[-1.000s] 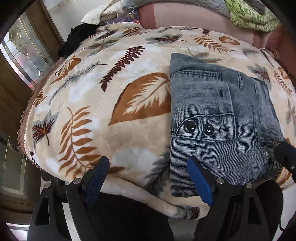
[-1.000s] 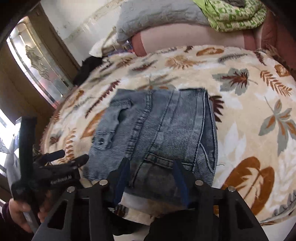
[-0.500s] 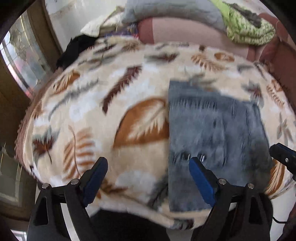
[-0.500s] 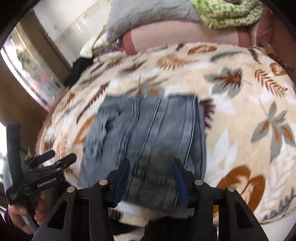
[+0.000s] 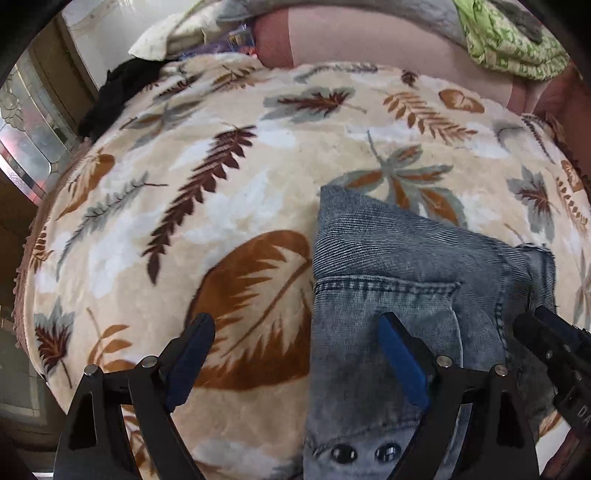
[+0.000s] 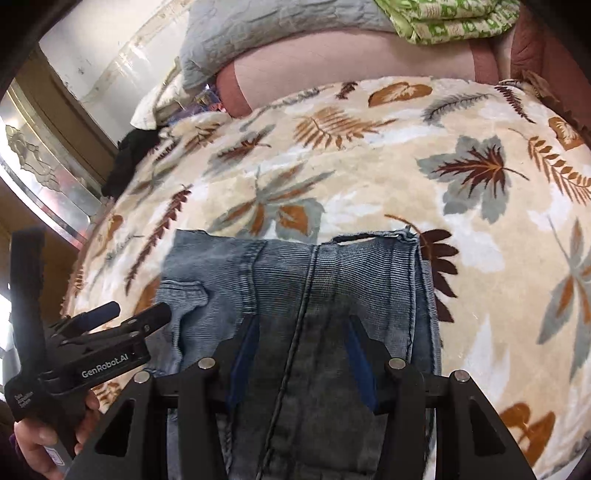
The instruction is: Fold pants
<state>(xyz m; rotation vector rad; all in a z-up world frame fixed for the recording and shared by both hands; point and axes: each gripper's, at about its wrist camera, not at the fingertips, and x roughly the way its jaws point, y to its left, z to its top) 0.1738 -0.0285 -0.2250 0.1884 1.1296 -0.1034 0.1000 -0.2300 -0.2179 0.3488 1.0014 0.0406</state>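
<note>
Folded blue-grey jeans (image 5: 406,258) lie flat on a leaf-print blanket (image 5: 184,177); a pocket with two dark buttons shows at their near end. My left gripper (image 5: 295,354) is wide open above the jeans' left edge, one finger over denim, the other over blanket. In the right wrist view the jeans (image 6: 295,273) run under my right gripper (image 6: 301,350). Its jaws stand partly apart over the middle seam, and I see no fabric pinched. The right gripper (image 5: 535,321) shows at the left view's right edge, and the left gripper (image 6: 136,310) at the right view's left edge.
Behind the blanket lie a pink bolster (image 6: 369,62), a grey quilt (image 6: 258,29) and a green patterned cloth (image 5: 509,40). A black garment (image 5: 114,92) sits at the bed's far left corner. A glass-panelled door (image 6: 40,173) stands left. A hand (image 6: 33,443) holds the left gripper's handle.
Both grippers have moved forward over the jeans, which now reach under the fingers in both views. The jeans stay where they were on the blanket. The jaws look unchanged.
</note>
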